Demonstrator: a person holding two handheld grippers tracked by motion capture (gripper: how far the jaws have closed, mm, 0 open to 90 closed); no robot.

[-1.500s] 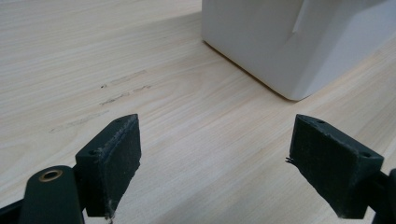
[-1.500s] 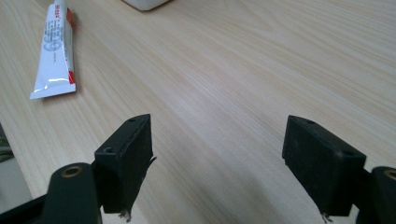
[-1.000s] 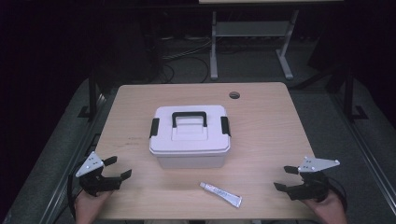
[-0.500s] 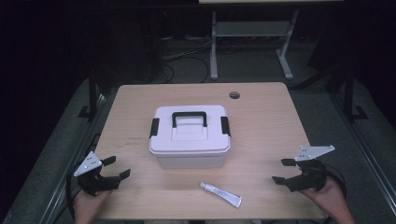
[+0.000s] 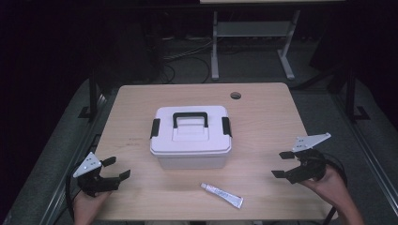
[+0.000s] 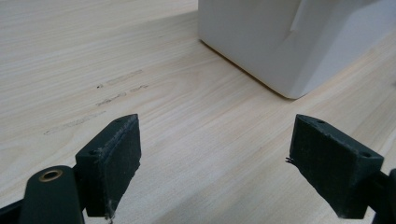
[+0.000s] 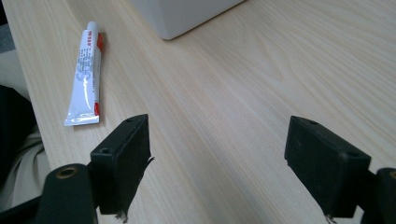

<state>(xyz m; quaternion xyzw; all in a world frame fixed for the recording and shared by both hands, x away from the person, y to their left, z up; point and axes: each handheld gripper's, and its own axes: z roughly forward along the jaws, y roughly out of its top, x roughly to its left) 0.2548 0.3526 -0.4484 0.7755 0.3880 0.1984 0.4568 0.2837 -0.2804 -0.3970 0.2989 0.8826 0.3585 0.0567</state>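
Spanning most of the high view, a light wooden bench (image 5: 141,117) is seen, with a small round hole (image 5: 235,95) near its far edge. At the middle of the bench a white lidded box (image 5: 191,136) is set upright, its lid closed; a black handle (image 5: 190,119) lies flat on the lid and a black latch is seen at each short side. A corner of the box (image 6: 289,42) is also caught at the top of the left gripper view, and another corner (image 7: 182,16) at the top of the right gripper view.

The left gripper (image 5: 115,168) is held over the near left corner of the bench, well apart from the box, and its fingers (image 6: 112,163) are spread wide with nothing between them but bare wood. The right gripper (image 5: 281,164) is held over the near right part of the bench, likewise well apart from the box, and its fingers (image 7: 123,158) are also spread wide and empty.

Near the front edge, just in front of the box and between the two grippers, a small white tube (image 5: 222,195) is laid flat, untouched. In the right gripper view the tube (image 7: 86,74) is seen with red markings, its cap towards the box and its crimped end towards the bench edge.
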